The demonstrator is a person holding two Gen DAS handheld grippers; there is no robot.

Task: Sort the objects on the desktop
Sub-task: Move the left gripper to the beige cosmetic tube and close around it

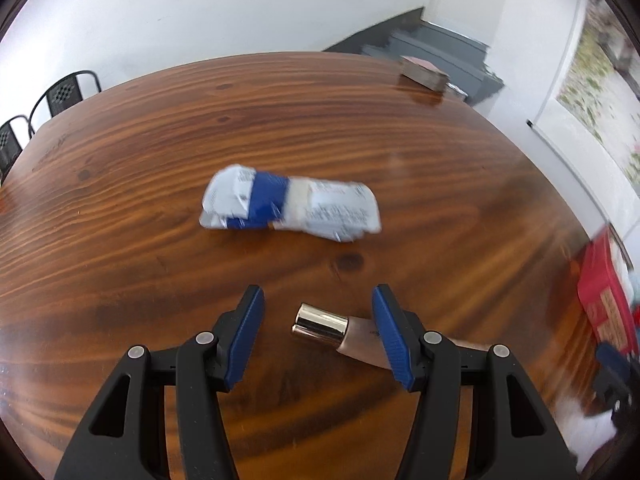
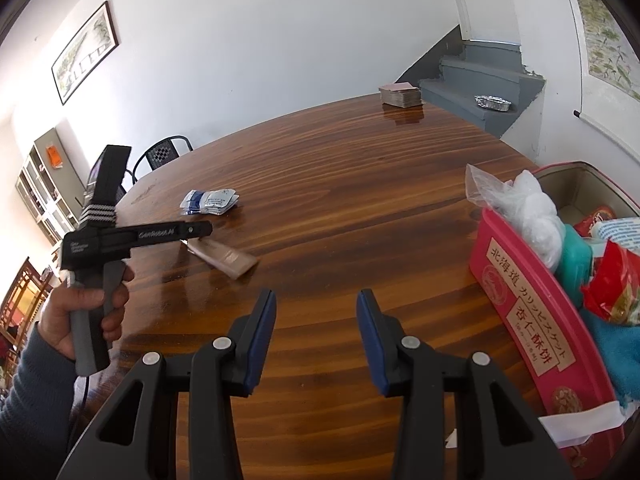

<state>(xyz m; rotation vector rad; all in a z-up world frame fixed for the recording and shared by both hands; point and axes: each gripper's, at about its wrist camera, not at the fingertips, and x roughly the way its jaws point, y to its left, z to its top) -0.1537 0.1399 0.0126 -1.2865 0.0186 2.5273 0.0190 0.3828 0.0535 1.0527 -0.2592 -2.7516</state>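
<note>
Left fingers [image 1: 394, 332]: blue-padded, spread wide with nothing between the pads; the right-hand one crosses in front of the tube body
Left gripper [image 1: 318, 300]: poised low over the table, the tube cap lying in the gap between its fingers but clear of both pads; seen from the right wrist [image 2: 202, 230] as a black tool held in a hand [image 2: 80, 312], level above the tube
Right fingers [image 2: 260, 332]: blue-padded, apart, holding nothing
Right gripper [image 2: 316, 304]: above bare wood, just left of the tin
Table [image 1: 120, 200]: dark-grained wood, glossy; the landmark for the entries below
Tube [image 1: 332, 330]: pink body with shiny metallic cap, lying flat on the table, cap toward the packet; also visible from the right wrist [image 2: 228, 260]
Packet [image 1: 290, 208]: white and blue printed sachets, crumpled, on the table beyond the tube and well apart from it; blurred in the left view, sharper in the right [image 2: 210, 202]
Tin [image 2: 532, 312]: red, with printed characters, at the table's right side, filled with a clear plastic bag [image 2: 524, 204], a teal box [image 2: 576, 260] and a red wrapper [image 2: 612, 284]
Card stack [image 2: 400, 94]: at the table's far edge, near the grey stairs [image 2: 480, 80]
</note>
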